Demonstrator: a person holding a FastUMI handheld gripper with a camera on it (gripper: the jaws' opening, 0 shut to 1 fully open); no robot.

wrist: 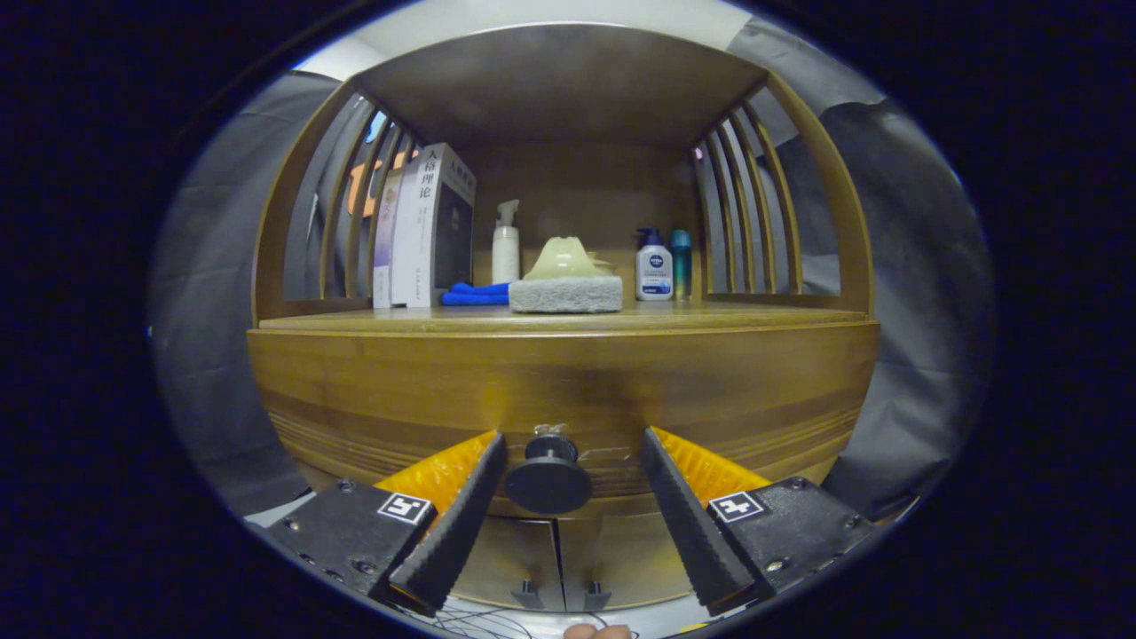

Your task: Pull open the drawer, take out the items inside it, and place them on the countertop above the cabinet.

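While my gripper (pixel 572 453) stands open astride the drawer knob (pixel 548 479), fingers either side and holding nothing, the drawer (pixel 568 390) sits shut below the countertop (pixel 710 316) bearing a sponge (pixel 565 293): handle stage, either early or closing.

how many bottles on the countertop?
3. A white pump bottle stands behind the blue cloth, right of the books. A white-and-blue bottle and a teal one stand side by side, right of the sponge. More may hide behind.
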